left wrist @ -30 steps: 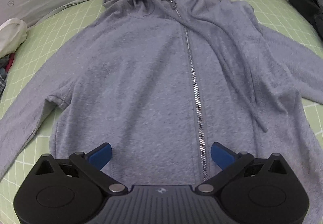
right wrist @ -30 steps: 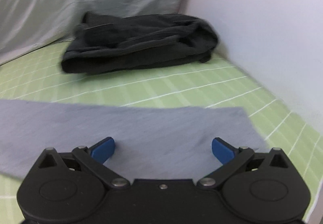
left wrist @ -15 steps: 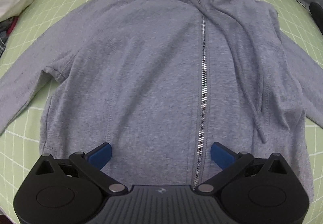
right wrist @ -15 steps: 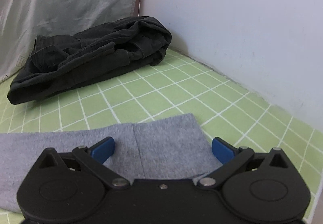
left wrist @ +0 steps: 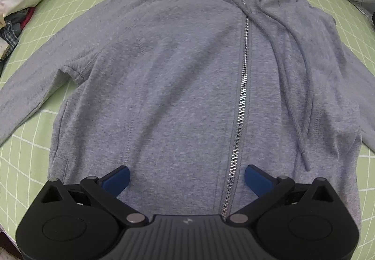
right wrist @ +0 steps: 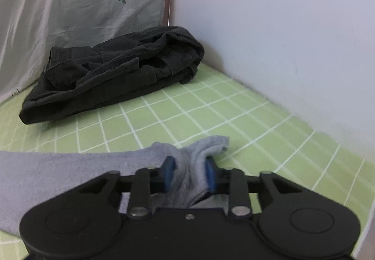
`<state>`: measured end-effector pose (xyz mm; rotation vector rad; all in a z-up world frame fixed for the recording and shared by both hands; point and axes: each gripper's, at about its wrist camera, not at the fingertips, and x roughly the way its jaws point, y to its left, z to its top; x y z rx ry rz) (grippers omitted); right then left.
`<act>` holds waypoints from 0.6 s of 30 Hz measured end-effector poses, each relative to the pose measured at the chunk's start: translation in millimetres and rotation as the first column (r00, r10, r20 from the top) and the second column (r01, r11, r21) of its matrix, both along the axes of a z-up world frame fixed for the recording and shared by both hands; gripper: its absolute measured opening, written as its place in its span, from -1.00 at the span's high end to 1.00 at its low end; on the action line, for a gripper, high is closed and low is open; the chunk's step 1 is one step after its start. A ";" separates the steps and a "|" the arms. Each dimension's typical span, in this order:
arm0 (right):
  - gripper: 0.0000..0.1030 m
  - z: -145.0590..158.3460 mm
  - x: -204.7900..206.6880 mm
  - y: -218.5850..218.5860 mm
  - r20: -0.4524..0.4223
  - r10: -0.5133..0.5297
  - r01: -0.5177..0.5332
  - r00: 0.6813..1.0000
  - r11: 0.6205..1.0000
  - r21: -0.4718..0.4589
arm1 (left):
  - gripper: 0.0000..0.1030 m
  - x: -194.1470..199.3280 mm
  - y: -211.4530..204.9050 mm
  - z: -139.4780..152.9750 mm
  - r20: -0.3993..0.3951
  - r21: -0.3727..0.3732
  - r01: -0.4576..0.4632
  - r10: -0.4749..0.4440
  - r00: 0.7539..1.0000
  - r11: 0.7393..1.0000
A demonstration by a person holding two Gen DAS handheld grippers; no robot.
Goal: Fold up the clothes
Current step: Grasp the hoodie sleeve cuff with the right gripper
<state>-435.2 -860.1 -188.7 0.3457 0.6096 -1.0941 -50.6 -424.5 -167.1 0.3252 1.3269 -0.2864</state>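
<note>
Now left gripper point(left wrist: 186, 178) hovers low over the hem of the gray hoodie point(left wrist: 178, 86), fingers spread wide, holding nothing. Hoodie lies flat, zipped, on the green checked sheet point(left wrist: 30, 161). Right gripper point(right wrist: 189, 174) sits low at the sleeve cuff point(right wrist: 204, 152), fingers pinched on the bunched cuff. Black folded clothes point(right wrist: 112, 72) lie beyond.

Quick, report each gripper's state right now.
Left gripper: open, holding nothing, poised over the gray hoodie near its hem.
Right gripper: closed on the cuff end of the hoodie sleeve.
</note>
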 end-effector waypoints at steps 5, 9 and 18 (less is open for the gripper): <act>0.56 1.5 -4.8 -15.9 -0.027 -0.050 0.049 0.998 0.998 -0.032 | -1.00 0.1 1.9 -0.9 -0.001 -0.016 -0.011 0.011 1.000 1.000; 0.45 0.8 4.9 -20.3 -0.089 -0.048 0.044 0.995 0.998 -0.044 | -1.00 -0.8 5.0 -1.7 0.005 -0.031 -0.016 0.016 1.000 0.999; -0.20 -1.6 -12.8 -24.6 0.018 -0.184 0.183 0.983 0.981 0.064 | -1.00 -9.7 9.8 -1.9 0.061 -0.057 -0.008 0.012 0.998 0.998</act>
